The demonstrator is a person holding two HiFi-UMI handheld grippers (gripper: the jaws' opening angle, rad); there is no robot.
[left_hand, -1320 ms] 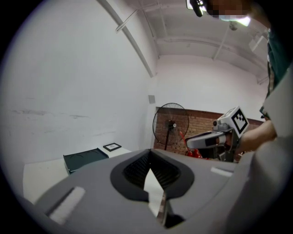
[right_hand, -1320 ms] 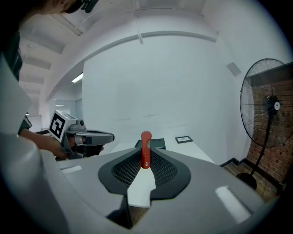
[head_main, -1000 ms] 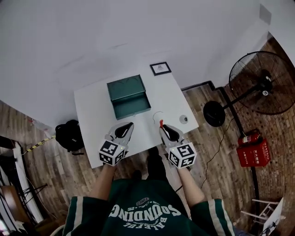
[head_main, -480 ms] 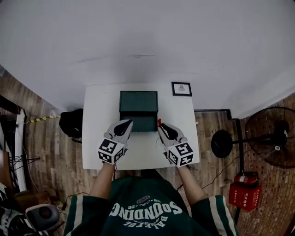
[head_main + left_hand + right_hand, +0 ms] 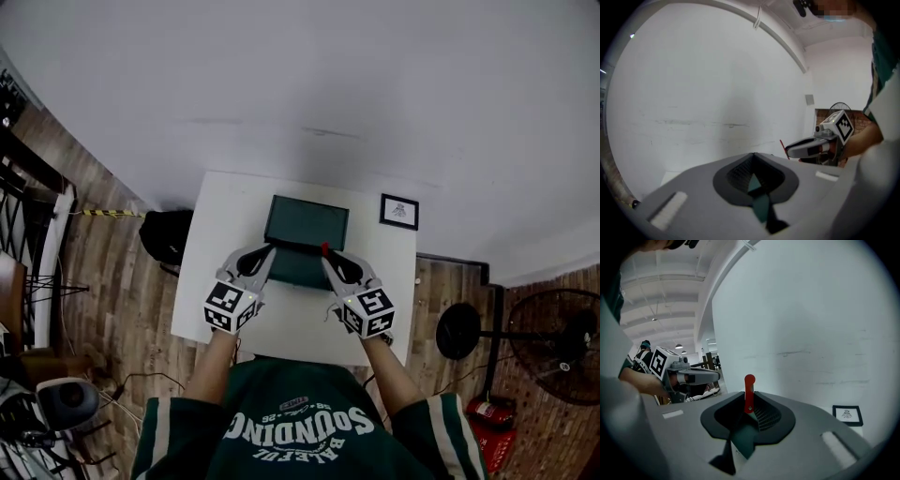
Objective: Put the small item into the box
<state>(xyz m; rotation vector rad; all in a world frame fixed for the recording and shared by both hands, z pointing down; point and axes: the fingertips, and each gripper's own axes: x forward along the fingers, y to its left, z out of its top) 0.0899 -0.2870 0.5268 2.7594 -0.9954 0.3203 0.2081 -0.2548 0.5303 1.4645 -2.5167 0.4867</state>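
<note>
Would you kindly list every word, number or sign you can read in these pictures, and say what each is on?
"SOUNDING", upside down, on the person's green shirt.
Smaller print around it: too small to read.
On the framed picture: a small figure, no readable words.
On the red box at lower right: print too small.
Cubes on the left gripper and right gripper: square markers only, no words.
</note>
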